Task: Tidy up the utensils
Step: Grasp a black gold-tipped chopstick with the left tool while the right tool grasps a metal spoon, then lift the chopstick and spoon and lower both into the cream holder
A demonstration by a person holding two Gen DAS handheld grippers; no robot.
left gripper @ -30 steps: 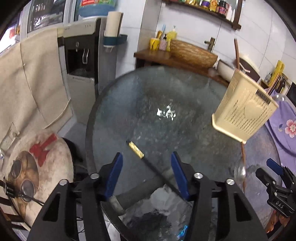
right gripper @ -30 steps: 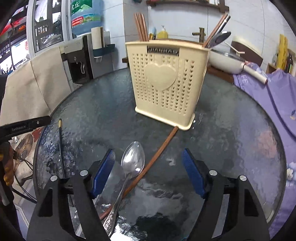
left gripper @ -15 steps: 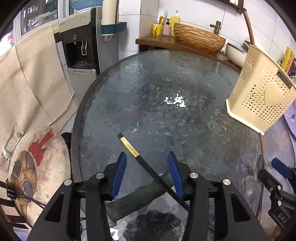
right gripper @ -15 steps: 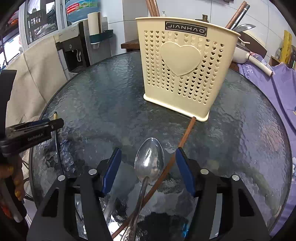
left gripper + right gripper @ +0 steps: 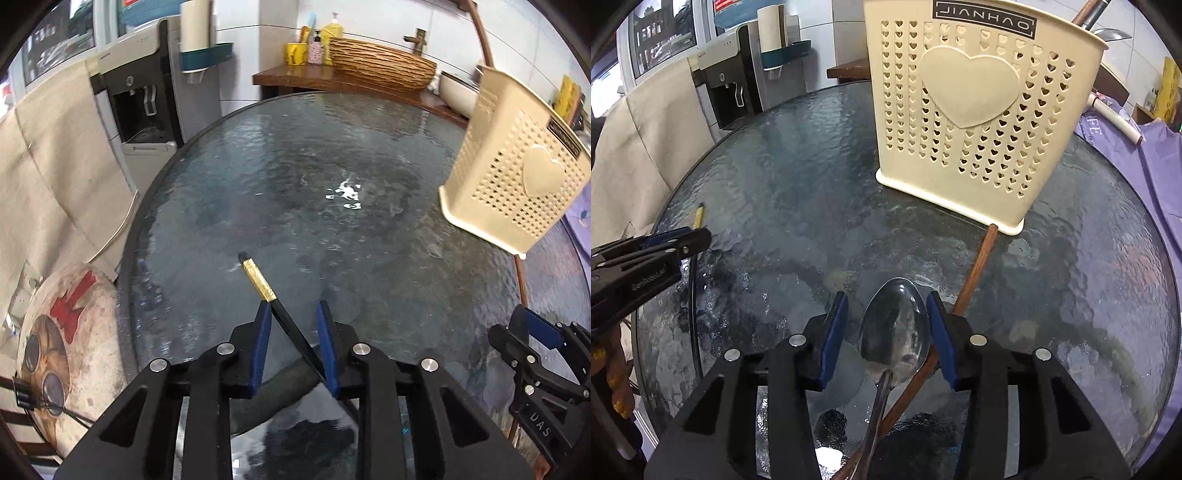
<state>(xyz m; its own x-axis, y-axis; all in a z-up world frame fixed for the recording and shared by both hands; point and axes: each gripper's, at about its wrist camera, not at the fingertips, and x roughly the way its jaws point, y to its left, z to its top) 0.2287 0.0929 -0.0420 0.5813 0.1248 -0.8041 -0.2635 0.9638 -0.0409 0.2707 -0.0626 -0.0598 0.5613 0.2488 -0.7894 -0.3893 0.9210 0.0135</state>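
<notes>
Right wrist view: cream utensil holder (image 5: 982,122) stands far on the glass table (image 5: 783,173), already holding a few handles at its cut-off top. Three pieces are left lying loose. Right gripper (image 5: 886,332) straddles the spoon (image 5: 894,328), jaws parted, not yet clamped; a brown chopstick (image 5: 975,277) runs under it toward the holder's base. Left gripper (image 5: 291,343) brackets the black gold-tipped chopstick (image 5: 280,314), jaws narrow; contact cannot be told. Spoon handle and chopstick ends are hidden beneath the grippers; the holder's compartments are unseen.
</notes>
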